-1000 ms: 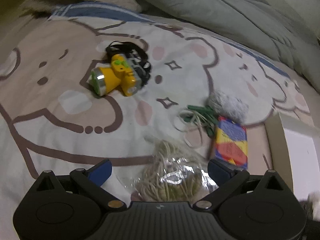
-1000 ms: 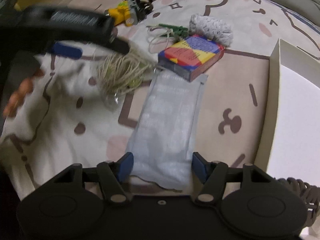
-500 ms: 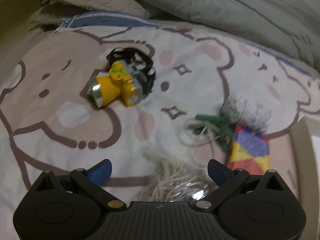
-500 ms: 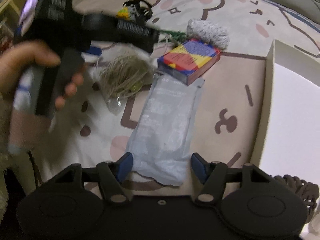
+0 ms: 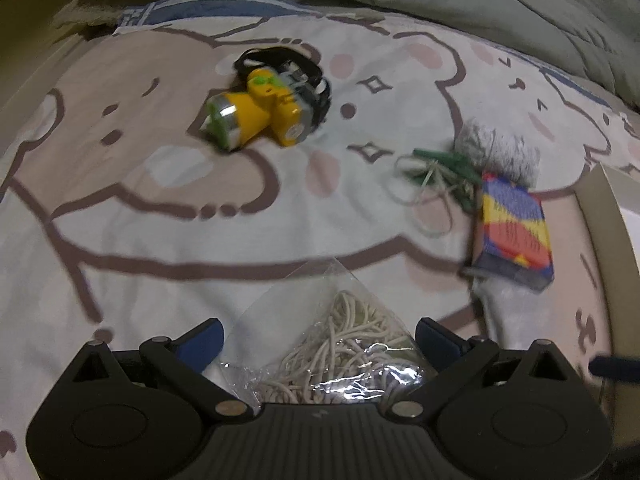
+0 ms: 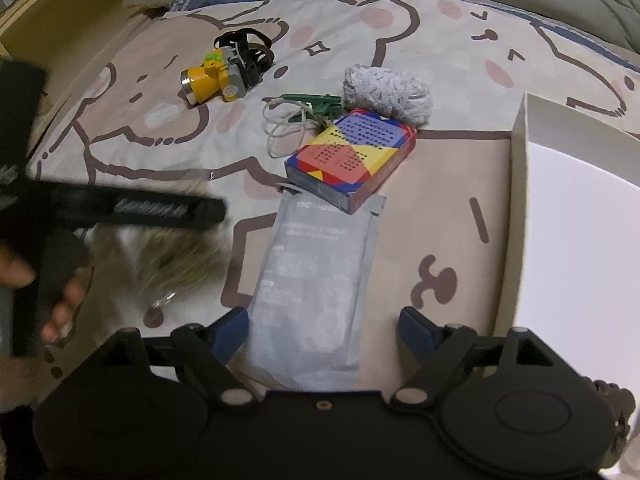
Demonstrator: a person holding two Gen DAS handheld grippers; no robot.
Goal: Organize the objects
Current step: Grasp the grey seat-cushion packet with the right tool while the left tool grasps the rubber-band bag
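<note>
Bed (image 5: pixel 120 240), cartoon sheet, items as your two cameras show them:

- Left gripper (image 5: pixel 318 338): jaws spread, with the string bag (image 5: pixel 340 348) lying between them, not pinched. Your left view shows the clear bag and its pale cord sharply; your right view shows it only as a blur under the left tool.
- Right gripper (image 6: pixel 323 326): jaws spread either side of the near end of the grey pouch (image 6: pixel 316 280). Long axis runs away from you, far end tucked under the box (image 6: pixel 352 160). Only a sliver of this pouch shows in your left view.
- Box: coloured, flat, long axis slanting up to the right in your right view.
- Headlamp (image 5: pixel 266 114): yellow, lens pointing left, black strap behind it, well apart from the rest.
- Green pegs (image 6: pixel 314 106) with loose bands, just left of the box.
- Grey roll (image 6: pixel 388 92), beyond the box.
- White tray (image 6: pixel 520 200) at the right; its floor shows only in your right view
</note>
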